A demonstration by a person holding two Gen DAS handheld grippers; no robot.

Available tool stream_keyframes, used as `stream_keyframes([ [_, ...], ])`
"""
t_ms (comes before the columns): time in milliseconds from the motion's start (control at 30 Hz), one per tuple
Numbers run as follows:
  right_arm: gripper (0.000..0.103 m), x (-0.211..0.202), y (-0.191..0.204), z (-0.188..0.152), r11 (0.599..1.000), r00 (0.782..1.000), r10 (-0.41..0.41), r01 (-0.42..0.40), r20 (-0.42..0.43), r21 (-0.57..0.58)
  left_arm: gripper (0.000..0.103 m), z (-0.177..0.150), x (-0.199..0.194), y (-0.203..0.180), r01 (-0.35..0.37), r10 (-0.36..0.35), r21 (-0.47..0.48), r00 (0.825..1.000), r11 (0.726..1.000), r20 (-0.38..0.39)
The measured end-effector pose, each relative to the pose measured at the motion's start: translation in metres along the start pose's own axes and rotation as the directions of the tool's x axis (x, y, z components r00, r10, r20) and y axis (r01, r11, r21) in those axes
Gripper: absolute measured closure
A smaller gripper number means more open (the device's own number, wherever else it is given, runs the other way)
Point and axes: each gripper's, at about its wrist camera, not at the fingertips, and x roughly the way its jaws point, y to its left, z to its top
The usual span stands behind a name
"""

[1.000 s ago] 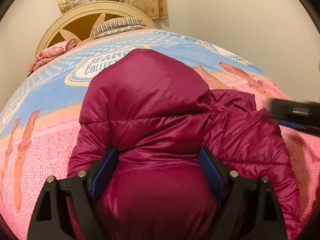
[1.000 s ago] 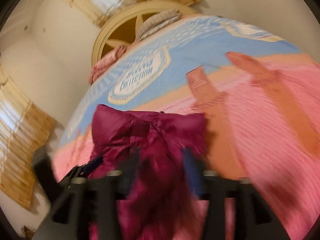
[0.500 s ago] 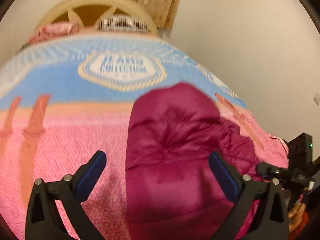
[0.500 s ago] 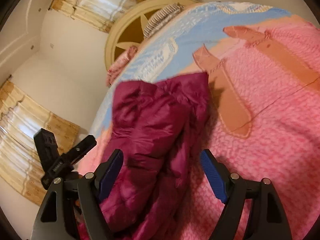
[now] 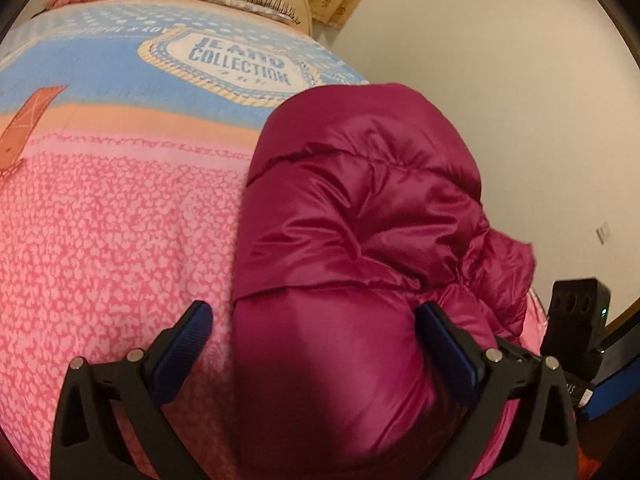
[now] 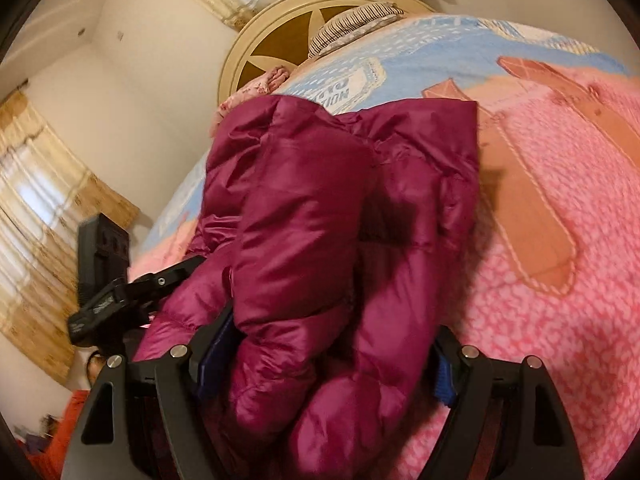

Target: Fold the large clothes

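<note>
jacket (image 5: 360, 216) lay folded on bed (image 5: 112, 240). l gripper (image 5: 316, 320) gaped wide, just opened, jacket between unpressed. r gripper (image 6: 332, 344) at 3 o'clock: grip unclear.

puffer jacket (image 5: 360, 208) hem cut off below.

I am looking at a glossy magenta quilted puffer jacket (image 5: 360, 220), its sheen catching paler pink highlights. Under it I am seeing a bed blanket (image 5: 112, 240) speckled pink and pale pink, banded peach and sky blue farther up, carrying orange-brown stitched strap shapes (image 6: 532, 216) and a cream badge with blue lettering (image 5: 236, 64). I am noting a cream and brown headboard (image 6: 280, 44), a black-and-white striped pillow (image 6: 352, 24), and beige patterned curtains (image 6: 44, 216) against off-white walls (image 5: 500, 80).
</note>
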Motion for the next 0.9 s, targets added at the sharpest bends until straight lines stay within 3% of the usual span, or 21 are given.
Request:
stream_keyframes([
  [67, 0.023, 0.006, 0.005, 0.002, 0.999, 0.999, -0.034, 0.034, 0.002, -0.029, 0.0, -0.001, 0.002, -0.003, -0.005, 0.005, 0.013, 1.0, 1.0, 0.002],
  [133, 0.026, 0.009, 0.009, 0.001, 0.996, 0.998, -0.062, 0.062, 0.006, -0.058, 0.009, 0.0, 0.003, -0.005, -0.008, 0.008, 0.028, 1.0, 1.0, 0.006],
  [200, 0.043, 0.01, 0.01, -0.001, 0.997, 0.999, -0.042, 0.042, 0.0, -0.06, 0.023, -0.001, 0.006, -0.012, 0.001, -0.002, 0.045, 1.0, 0.999, 0.008],
  [300, 0.053, 0.011, 0.01, -0.004, 0.999, 1.0, -0.023, 0.023, -0.009, -0.026, 0.033, -0.007, -0.004, -0.018, -0.03, 0.029, 0.052, 0.999, 0.998, 0.02],
  [400, 0.067, 0.005, 0.014, -0.004, 1.0, 0.999, -0.015, 0.014, -0.029, -0.015, 0.04, -0.014, -0.013, -0.034, -0.069, 0.066, 0.069, 0.997, 0.995, 0.036],
  [500, 0.072, -0.012, 0.022, -0.008, 0.999, 1.0, -0.015, 0.014, -0.024, -0.039, 0.043, -0.023, -0.026, -0.054, -0.076, 0.071, 0.092, 0.996, 0.993, 0.055],
  [733, 0.073, -0.089, 0.007, -0.013, 1.0, 0.999, 0.019, -0.018, 0.05, -0.008, 0.043, -0.038, -0.047, -0.107, 0.062, -0.067, 0.059, 0.994, 0.996, 0.083],
  [900, 0.073, -0.171, -0.014, -0.021, 0.998, 0.991, -0.049, 0.053, 0.125, -0.026, 0.043, -0.045, -0.039, -0.178, 0.167, -0.175, 0.117, 0.983, 0.979, 0.056],
])
